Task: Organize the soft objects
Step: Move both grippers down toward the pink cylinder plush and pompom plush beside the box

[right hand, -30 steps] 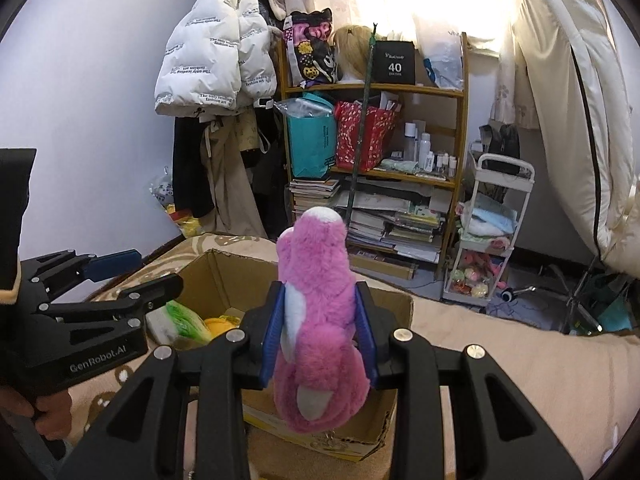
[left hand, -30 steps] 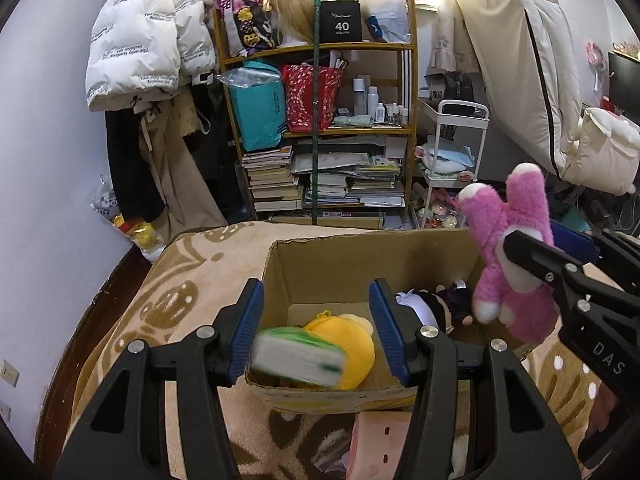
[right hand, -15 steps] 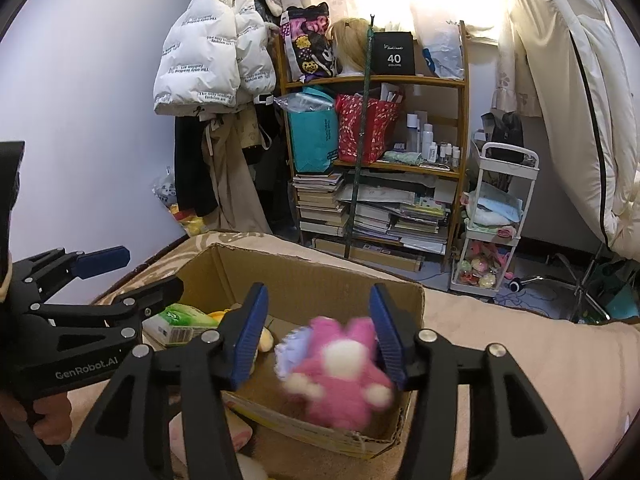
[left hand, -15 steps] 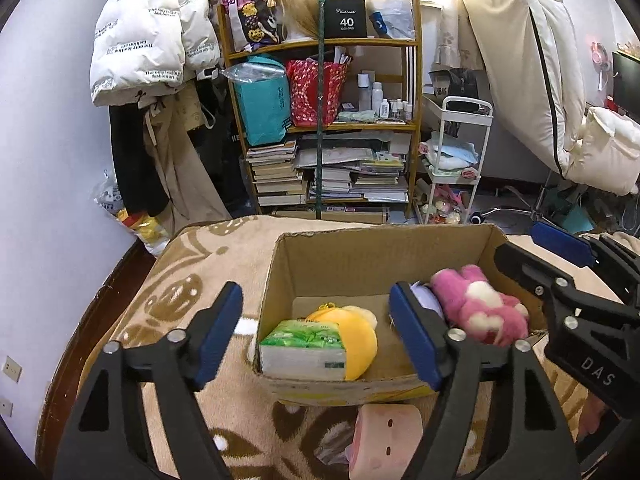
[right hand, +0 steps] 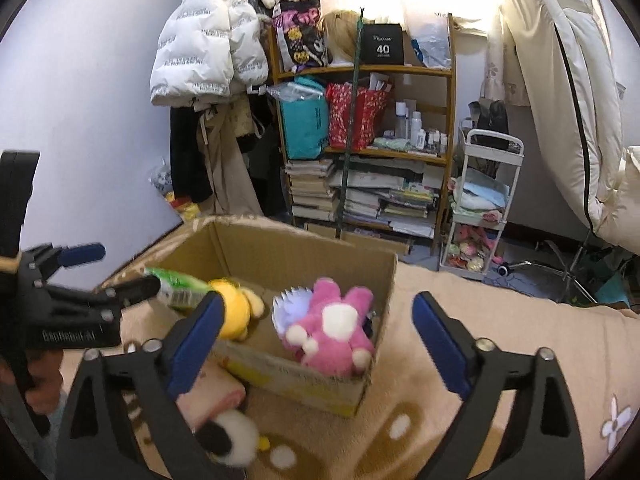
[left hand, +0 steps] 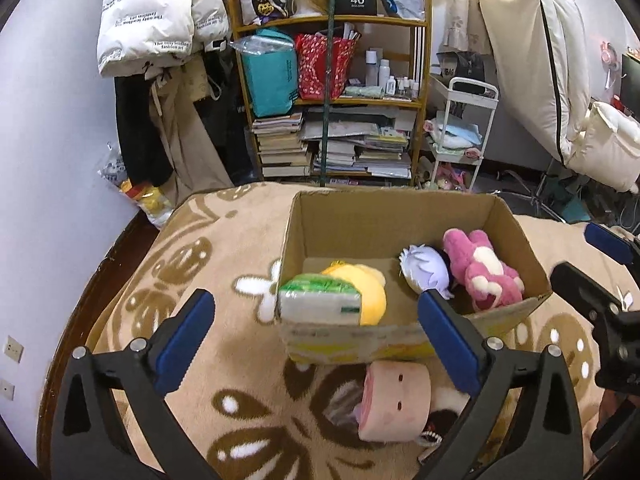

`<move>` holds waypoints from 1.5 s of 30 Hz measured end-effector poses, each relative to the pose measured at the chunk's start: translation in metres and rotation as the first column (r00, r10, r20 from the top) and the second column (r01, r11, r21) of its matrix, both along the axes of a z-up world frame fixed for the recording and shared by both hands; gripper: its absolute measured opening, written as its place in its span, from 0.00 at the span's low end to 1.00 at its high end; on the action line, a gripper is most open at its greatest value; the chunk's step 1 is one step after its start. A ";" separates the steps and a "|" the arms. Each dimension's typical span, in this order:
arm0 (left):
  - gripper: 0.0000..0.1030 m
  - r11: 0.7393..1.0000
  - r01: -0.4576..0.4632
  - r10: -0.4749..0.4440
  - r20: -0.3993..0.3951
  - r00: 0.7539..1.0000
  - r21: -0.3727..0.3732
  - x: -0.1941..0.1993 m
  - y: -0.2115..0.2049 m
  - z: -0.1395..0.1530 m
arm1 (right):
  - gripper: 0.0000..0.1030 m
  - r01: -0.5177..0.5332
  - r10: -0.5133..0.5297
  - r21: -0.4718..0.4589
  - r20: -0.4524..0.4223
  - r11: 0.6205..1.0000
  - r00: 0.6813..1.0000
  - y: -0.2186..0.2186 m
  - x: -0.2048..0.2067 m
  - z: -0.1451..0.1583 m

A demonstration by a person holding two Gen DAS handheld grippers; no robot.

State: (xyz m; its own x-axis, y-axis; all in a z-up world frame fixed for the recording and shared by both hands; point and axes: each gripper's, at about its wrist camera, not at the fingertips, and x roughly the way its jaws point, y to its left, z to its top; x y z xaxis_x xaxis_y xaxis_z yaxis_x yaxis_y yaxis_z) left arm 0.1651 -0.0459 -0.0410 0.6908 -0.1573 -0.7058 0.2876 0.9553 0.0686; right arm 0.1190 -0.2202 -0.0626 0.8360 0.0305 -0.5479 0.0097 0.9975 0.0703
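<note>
Your left gripper [left hand: 316,336] is wide open and holds nothing; it hangs in front of the near wall of the box [left hand: 400,220], above the blanket [left hand: 200,264]. Your right gripper [right hand: 316,332] is also wide open and empty, and it points at the near right corner of the box.

The box stands on the blanket. Inside it, the pink plush [left hand: 482,268] lies on its back at the right side, touching the lilac plush [left hand: 424,270] beside it. At the left side the tissue pack [left hand: 320,300] leans against the yellow plush [left hand: 366,286].

Outside the box, just before its near wall, a pink roll plush [left hand: 394,400] lies on the blanket. In the right wrist view a black and white plush [right hand: 232,438] lies next to it, but it is blurred.
</note>
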 end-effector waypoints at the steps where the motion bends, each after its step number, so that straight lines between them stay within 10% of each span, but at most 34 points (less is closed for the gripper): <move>1: 0.97 1.000 -0.002 0.002 -0.005 1.000 0.005 -0.002 0.001 0.000 | 0.98 0.003 -0.003 -0.002 -0.007 1.000 1.000 0.000 -0.002 -0.001; 45: 0.97 0.984 0.176 -0.165 -0.233 0.958 0.026 -0.025 -0.021 -0.053 | 0.98 -0.088 0.118 0.107 -0.324 0.990 0.939 0.051 -0.005 -0.099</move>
